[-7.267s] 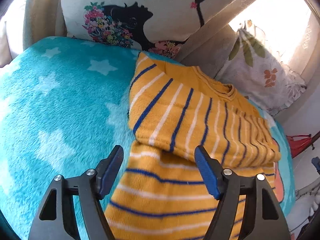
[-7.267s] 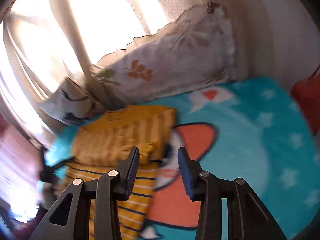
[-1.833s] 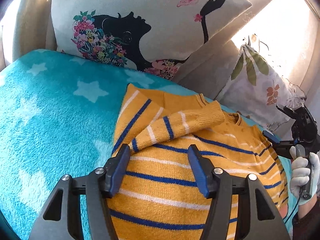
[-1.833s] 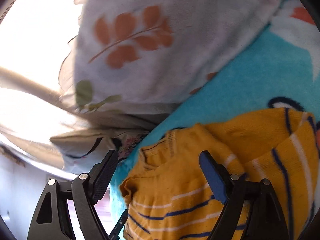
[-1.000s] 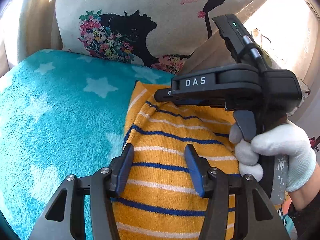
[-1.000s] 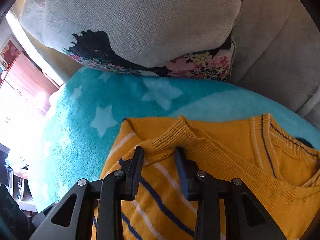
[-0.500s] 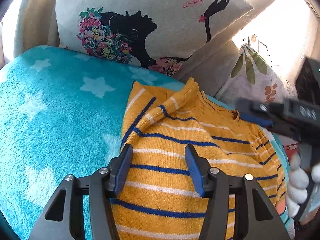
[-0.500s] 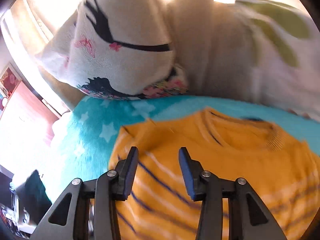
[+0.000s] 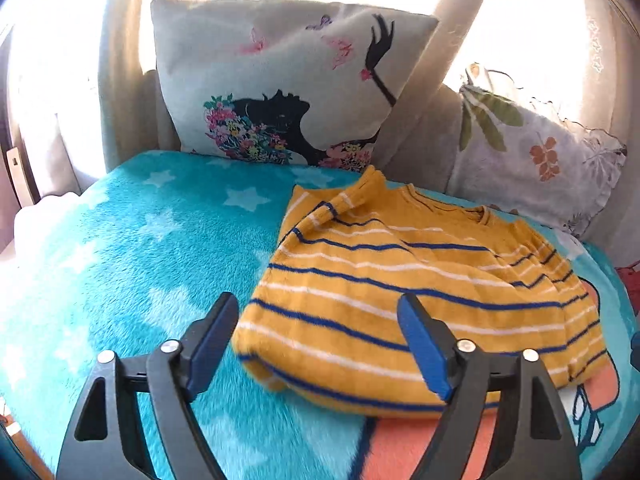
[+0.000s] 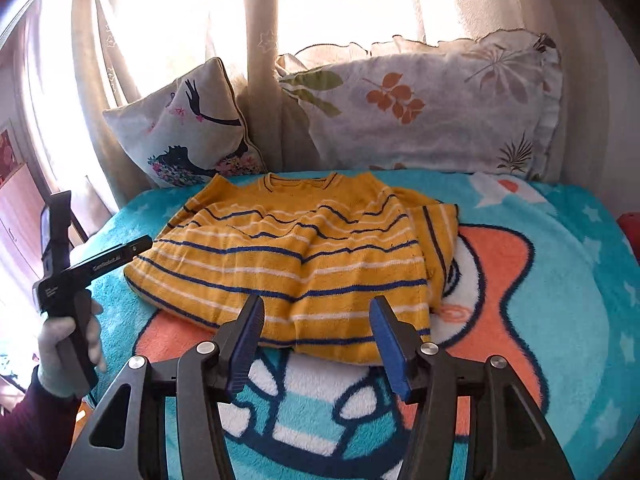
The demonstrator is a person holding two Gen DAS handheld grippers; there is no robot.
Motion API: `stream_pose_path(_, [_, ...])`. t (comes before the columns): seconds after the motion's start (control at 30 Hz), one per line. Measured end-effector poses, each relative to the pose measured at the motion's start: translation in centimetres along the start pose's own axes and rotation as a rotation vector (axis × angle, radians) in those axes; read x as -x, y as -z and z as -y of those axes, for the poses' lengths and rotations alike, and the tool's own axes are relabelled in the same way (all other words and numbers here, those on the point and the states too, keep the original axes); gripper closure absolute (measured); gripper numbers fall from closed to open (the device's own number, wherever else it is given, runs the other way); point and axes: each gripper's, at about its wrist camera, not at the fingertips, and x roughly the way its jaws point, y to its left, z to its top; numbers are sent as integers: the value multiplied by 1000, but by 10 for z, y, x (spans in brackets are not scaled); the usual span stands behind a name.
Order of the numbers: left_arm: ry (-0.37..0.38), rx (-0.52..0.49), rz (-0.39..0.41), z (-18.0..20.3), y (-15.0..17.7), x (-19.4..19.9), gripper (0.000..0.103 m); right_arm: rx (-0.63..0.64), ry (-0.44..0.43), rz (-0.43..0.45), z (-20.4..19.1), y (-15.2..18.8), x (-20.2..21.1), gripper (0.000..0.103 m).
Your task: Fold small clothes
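A yellow sweater (image 9: 400,280) with blue and white stripes lies on the turquoise star blanket (image 9: 140,260), sleeves folded in, collar toward the pillows. My left gripper (image 9: 316,320) hovers over the sweater's near left corner. Its jaws are opening and the pads touch nothing. In the right wrist view the same sweater (image 10: 300,256) sits ahead. My right gripper (image 10: 317,312) is above its near hem, jaws opening, with no cloth pinched. A gloved hand (image 10: 64,332) at the left edge holds the left tool's handle.
A printed cushion (image 9: 280,80) and a leaf-patterned pillow (image 9: 532,160) lean against the curtain behind the sweater. The blanket (image 10: 560,280) extends to the right, with a red object (image 10: 630,232) at its far right edge.
Both grippers drew back from the sweater and their jaws widened. The right gripper let go of the sleeve cuff, which now lies on the sweater, and swung out of the left wrist view.
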Motion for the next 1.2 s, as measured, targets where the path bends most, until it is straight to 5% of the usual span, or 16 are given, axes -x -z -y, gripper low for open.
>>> stream_pose_path(0.23, [7,-25,-6,37,29,63,9,-39,53,104,-15,25,12,37])
stream_pose_path(0.63, [47,-144,-53,83,54,87,9,-138,83,62,12,58,13,36])
stream_pose_path(0.93, [276,-83,-242,97,75,70,9,-230,111,9,36,71,1,35])
stream_pose_path(1.2, [312,-39,-289,91,79,60,9,-225,130,-31,33,73,-13,35])
